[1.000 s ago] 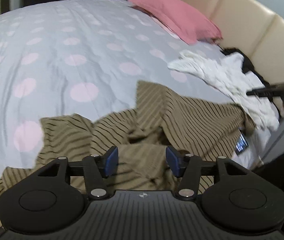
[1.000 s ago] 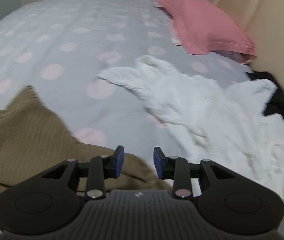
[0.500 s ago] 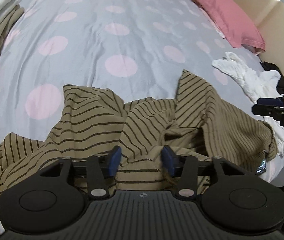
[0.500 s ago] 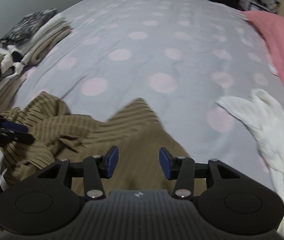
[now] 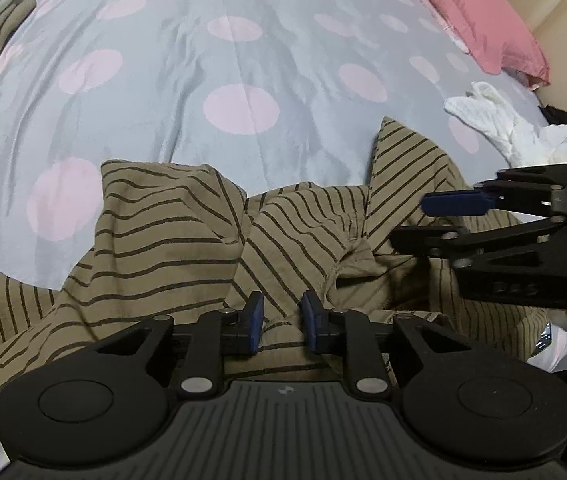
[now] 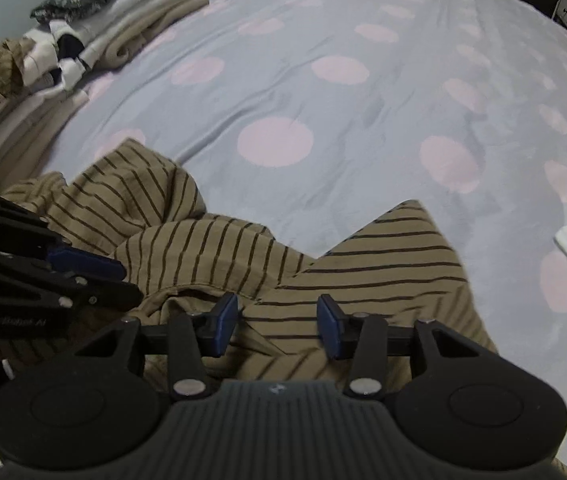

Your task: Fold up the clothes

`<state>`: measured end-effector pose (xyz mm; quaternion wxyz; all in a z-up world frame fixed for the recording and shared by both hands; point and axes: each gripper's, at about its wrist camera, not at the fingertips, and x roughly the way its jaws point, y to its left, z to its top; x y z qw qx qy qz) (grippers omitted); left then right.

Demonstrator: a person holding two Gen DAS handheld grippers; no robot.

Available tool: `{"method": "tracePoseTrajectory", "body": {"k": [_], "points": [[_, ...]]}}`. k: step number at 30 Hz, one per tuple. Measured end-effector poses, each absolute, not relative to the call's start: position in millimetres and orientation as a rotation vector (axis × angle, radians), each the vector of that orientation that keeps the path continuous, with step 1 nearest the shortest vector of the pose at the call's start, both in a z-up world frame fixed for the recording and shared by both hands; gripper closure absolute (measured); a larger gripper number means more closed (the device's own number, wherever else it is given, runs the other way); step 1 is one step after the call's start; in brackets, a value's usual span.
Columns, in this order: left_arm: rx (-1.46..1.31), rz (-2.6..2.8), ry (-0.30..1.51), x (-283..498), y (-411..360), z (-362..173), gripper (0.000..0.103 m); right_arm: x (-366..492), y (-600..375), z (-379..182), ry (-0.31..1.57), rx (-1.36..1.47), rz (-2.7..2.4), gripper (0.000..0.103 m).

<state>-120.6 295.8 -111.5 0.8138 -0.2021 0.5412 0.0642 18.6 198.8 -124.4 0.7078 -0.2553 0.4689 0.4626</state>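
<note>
Left hand-held gripper (image 5: 282, 322): jaws narrowed since 1.0 s ago, a gap remaining; it sits low over the striped shirt (image 5: 171, 240), and contact cannot be confirmed.
Right hand-held gripper (image 6: 278, 326): jaws wider than 1.0 s ago, nothing between them; it has swung from the white garment (image 5: 511, 132) to over the shirt's right side.
Striped shirt: crumpled at the near bed edge, at 6 o'clock in both views, one corner peaking toward 1 o'clock.
Meaning: both tools have converged on one garment; grasping to spread it appears to be the step in hand.
Bed cover (image 5: 243, 60): grey with pink dots.
Folded stack (image 6: 131, 20): at 10 o'clock, far.
Pink pillow (image 5: 479, 20): at 1 o'clock, far.
</note>
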Motion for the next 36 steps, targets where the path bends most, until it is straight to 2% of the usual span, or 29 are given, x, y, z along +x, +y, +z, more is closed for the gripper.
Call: {"method": "tracePoseTrajectory", "body": {"k": [4, 6, 7, 8, 18, 19, 23, 25, 36], "points": [[-0.424, 0.145, 1.181, -118, 294, -115, 0.084, 17, 213, -145, 1.109, -0.607, 1.009, 0.058], [-0.427, 0.147, 1.182, -119, 295, -115, 0.084, 17, 217, -151, 1.14, -0.615, 1.002, 0.078], [-0.428, 0.148, 1.181, -120, 295, -114, 0.084, 18, 217, -152, 1.153, -0.614, 1.0, 0.096], [-0.43, 0.148, 1.18, -120, 295, -114, 0.084, 19, 216, -150, 1.158, -0.603, 0.993, 0.101], [-0.422, 0.16, 1.164, -125, 294, -106, 0.087, 36, 155, -95, 1.065, -0.407, 0.937, 0.103], [-0.42, 0.16, 1.163, -126, 293, -105, 0.087, 38, 149, -93, 1.062, -0.388, 0.934, 0.1], [-0.422, 0.168, 1.165, -128, 291, -107, 0.087, 42, 139, -91, 1.062, -0.346, 0.926, 0.08], [-0.424, 0.175, 1.169, -128, 291, -109, 0.087, 43, 143, -92, 1.059, -0.336, 0.92, 0.074], [-0.427, 0.205, 1.22, -119, 295, -122, 0.087, 53, 195, -123, 1.16, -0.293, 0.869, 0.067]]}}
